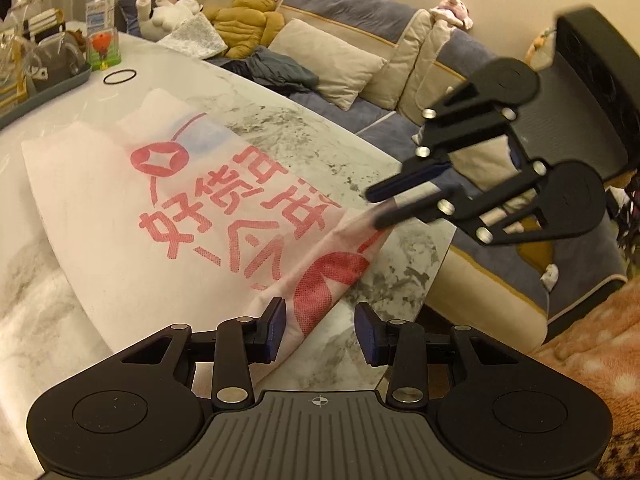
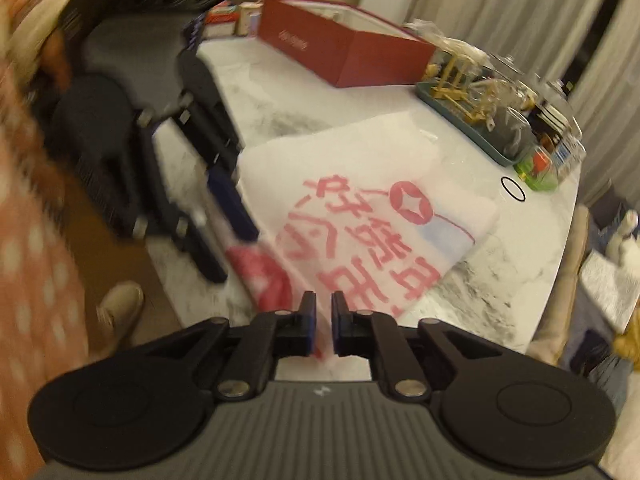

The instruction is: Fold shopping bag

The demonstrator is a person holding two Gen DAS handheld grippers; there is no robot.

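Shopping bag (image 1: 160,184) of white non-woven fabric with red printed characters lies flat on the white marble-patterned counter (image 1: 312,128), one end reaching the counter's near edge. That near corner of the bag is lifted and rumpled, showing a solid red printed patch.

Left claw (image 1: 320,330) hangs over this near edge with its two blue-padded fingers (image 1: 276,328) apart. The bag's edge passes beside the left-hand finger; the pads do not press on the fabric.

Right claw (image 2: 324,322) shows a narrow gap between its fingers. A strip of the bag's fabric lies in that gap in the right wrist view; whether the pads bear on it cannot be told, as the picture is blurred. In the left wrist view the right claw's fingertips sit at the raised corner of the bag.

A black elastic ring (image 1: 119,77) lies on the counter beyond the bag. A teal tray (image 2: 472,136) of glassware stands near it, and a dark red cardboard box (image 2: 344,48) stands farther along the counter. A grey-and-beige sofa (image 1: 360,40) with plush toys stands beside the counter.
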